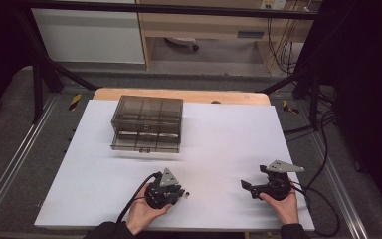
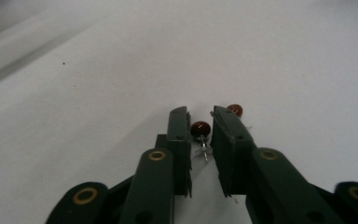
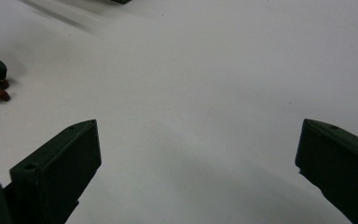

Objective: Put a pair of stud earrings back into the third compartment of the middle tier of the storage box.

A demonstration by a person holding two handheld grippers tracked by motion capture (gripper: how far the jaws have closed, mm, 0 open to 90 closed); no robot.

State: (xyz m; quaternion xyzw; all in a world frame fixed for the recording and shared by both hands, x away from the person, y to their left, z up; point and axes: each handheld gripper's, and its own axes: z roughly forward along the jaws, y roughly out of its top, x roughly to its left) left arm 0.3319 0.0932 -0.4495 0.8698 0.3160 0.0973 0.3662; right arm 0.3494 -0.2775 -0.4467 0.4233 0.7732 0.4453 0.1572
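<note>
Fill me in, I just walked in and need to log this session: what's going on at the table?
A person holds a gripper in each hand over a white table. The left gripper has nearly closed around a small red-headed earring, with a second red earring just beyond its tip. Whether the pads press it yet is unclear. The right gripper rests open, holding nothing. A smoky drawer box waits farther back.
</note>
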